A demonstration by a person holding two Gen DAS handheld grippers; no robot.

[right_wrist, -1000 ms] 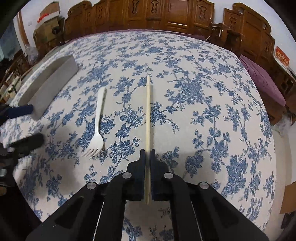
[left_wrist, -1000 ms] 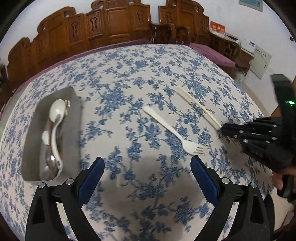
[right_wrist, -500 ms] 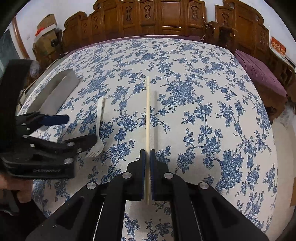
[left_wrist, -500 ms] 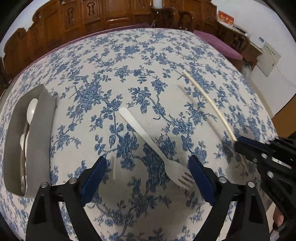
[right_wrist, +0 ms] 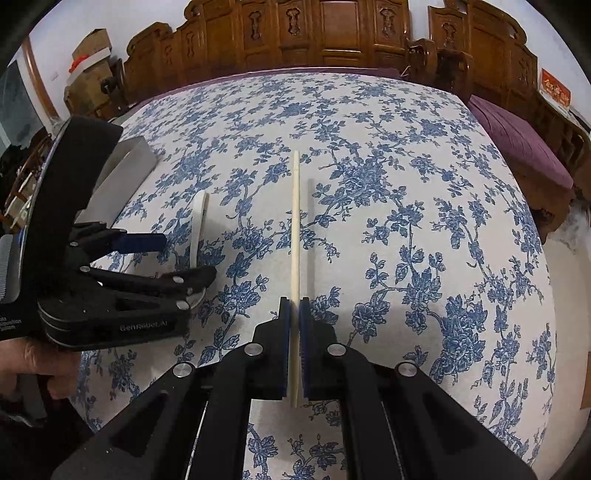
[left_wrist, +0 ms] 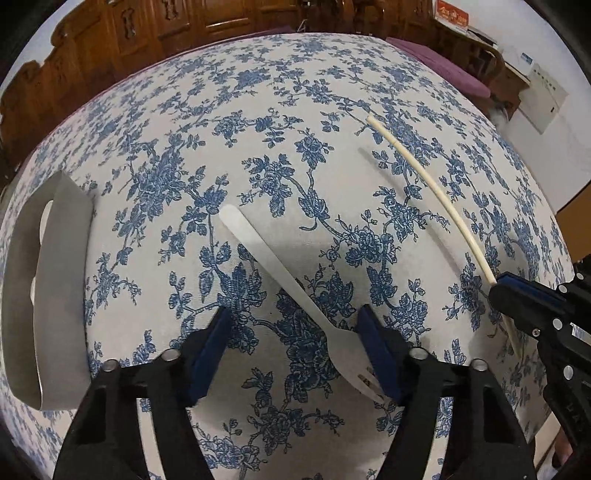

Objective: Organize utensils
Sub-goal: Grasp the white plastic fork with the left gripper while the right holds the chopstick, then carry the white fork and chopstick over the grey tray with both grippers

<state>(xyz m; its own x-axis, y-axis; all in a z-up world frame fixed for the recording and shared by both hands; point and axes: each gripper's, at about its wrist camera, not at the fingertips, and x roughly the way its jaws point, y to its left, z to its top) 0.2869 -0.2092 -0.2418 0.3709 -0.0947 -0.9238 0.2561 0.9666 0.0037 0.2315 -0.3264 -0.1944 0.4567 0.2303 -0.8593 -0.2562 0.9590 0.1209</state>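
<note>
right wrist view: blue-floral tablecloth (right_wrist: pixel 406 206) spreads toward carved wooden chairs (right_wrist: pixel 332 33).

- Soft, even indoor light; both views are fairly bright, with no hard glare on the floral tablecloth (left_wrist: pixel 303 122).
- A broad grey shadow lies on the cloth around the white plastic fork (left_wrist: pixel 295 291); the chopstick (right_wrist: pixel 296 229) throws a thin, faint shadow just beside itself.
- Strong fisheye bulge: the table curves like a dome, and all 4 corners go black.
- The carved wooden chairs (right_wrist: pixel 332 33) at the rim look soft and bent.
- The centre is sharp, without motion blur.
</note>
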